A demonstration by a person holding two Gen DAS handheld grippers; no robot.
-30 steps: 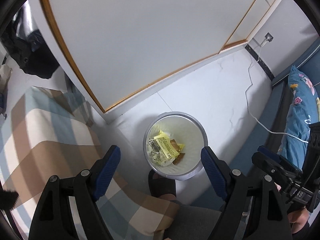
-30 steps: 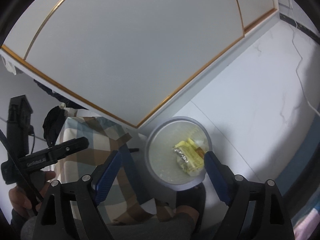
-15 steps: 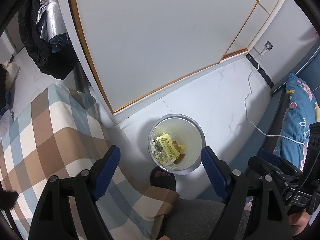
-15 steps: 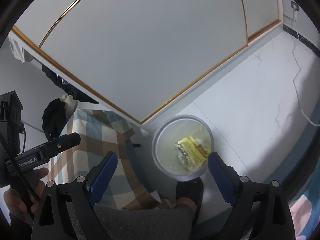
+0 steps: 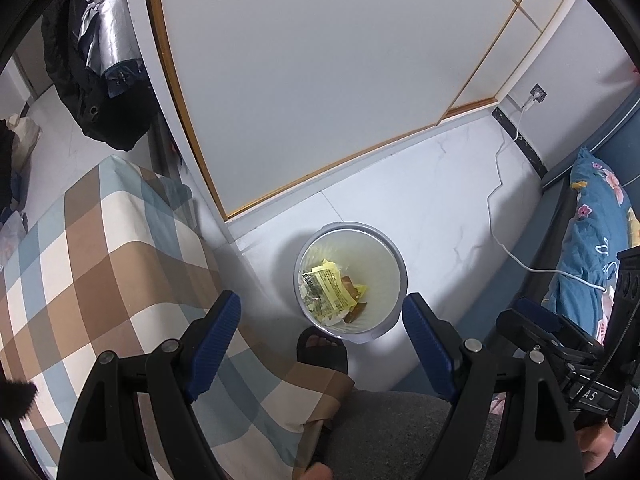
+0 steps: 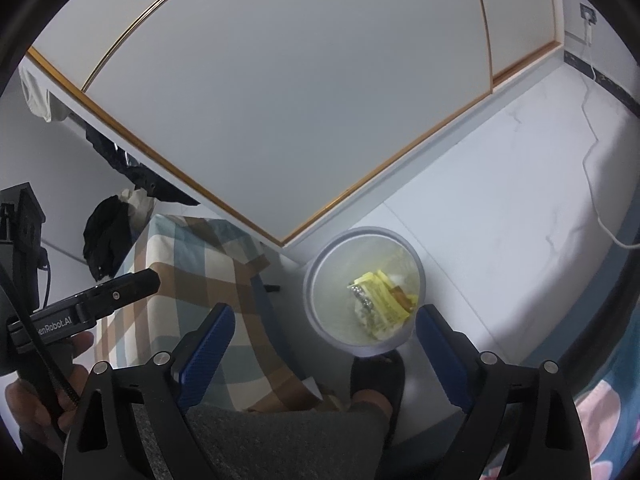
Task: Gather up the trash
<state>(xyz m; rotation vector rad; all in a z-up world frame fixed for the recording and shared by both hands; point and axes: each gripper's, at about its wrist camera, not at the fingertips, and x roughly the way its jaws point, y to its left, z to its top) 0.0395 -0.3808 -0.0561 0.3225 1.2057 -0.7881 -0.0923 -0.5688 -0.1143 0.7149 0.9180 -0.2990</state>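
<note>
A round grey waste bin (image 5: 394,252) stands on the white floor, also in the right wrist view (image 6: 316,268). It holds yellow wrappers (image 5: 332,290) and other scraps (image 6: 380,300). My left gripper (image 5: 322,316) is open and empty, high above the bin. My right gripper (image 6: 324,328) is open and empty, also high above it. The right gripper's body shows at the lower right of the left wrist view (image 5: 560,340), and the left gripper's body at the left of the right wrist view (image 6: 88,304).
A checked cloth covers a table (image 5: 80,264) left of the bin. A white sliding wardrobe door (image 5: 320,80) stands behind. A white cable (image 5: 508,248) runs over the floor to a bed with blue floral bedding (image 5: 592,240). A sandalled foot (image 5: 320,350) is beside the bin. Dark clothes (image 5: 100,80) hang at upper left.
Both grippers have risen and drawn back from the bin, which looks smaller now. More of the checked table and the hanging clothes has come into view. Both stay open.
</note>
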